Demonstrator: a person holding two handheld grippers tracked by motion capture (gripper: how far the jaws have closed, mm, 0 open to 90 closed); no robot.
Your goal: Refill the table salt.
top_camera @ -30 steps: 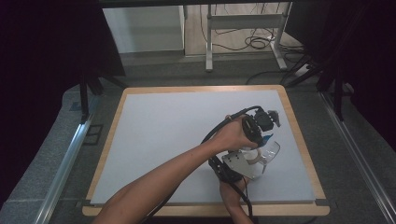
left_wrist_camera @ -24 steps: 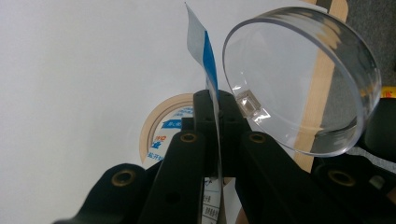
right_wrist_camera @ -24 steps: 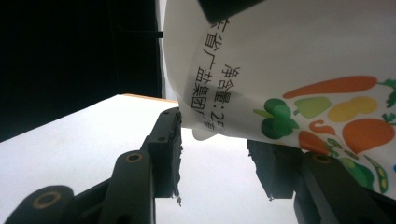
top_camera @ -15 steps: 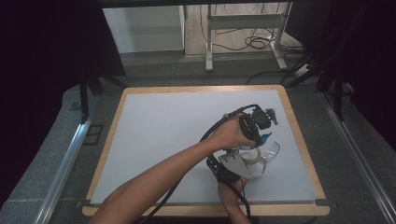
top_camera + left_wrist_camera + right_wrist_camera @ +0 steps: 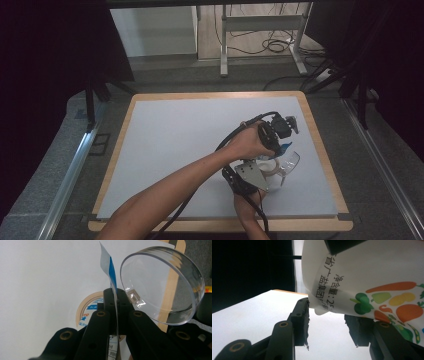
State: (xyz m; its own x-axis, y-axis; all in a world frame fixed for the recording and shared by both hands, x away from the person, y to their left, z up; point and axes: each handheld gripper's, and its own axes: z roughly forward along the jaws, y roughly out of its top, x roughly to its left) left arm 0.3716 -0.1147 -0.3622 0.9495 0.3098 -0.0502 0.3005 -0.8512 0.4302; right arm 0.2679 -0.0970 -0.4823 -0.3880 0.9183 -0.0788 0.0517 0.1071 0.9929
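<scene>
Left gripper [image 5: 117, 293]: jaws fully closed, clamping the upper edge of a thin white packet [image 5: 108, 265] with a blue stripe. The packet edge runs upright between the two pads and projects above the fingertips. In the high view, this gripper [image 5: 280, 131] is held in the person's left hand [image 5: 248, 144], directly over the dish.

Just right of the left fingertips, a clear round plastic dish [image 5: 162, 285] stands tilted, with its open side facing the camera. Whether anything lies inside it cannot be told. Below and behind the left fingertips, a roll of tape [image 5: 87, 310] with a tan rim lies flat on the white table mat [image 5: 45, 277]; its core carries blue printing too small to read.

Right gripper [image 5: 329, 320]: jaws partly open and well apart. The lower corner of the packet [image 5: 367, 280] hangs just above the fingertips, between the two jaws' lines; the pads do not press on it, and whether the corner touches the left jaw cannot be told. In the high view, this gripper [image 5: 250, 177] sits just below the dish [image 5: 287, 165].

Packet printing, right gripper view: black Chinese characters including "净含量" followed by digits that begin "25", and coloured vegetable drawings in orange, green and yellow. A barcode shows on the packet low in the left gripper view.
</scene>
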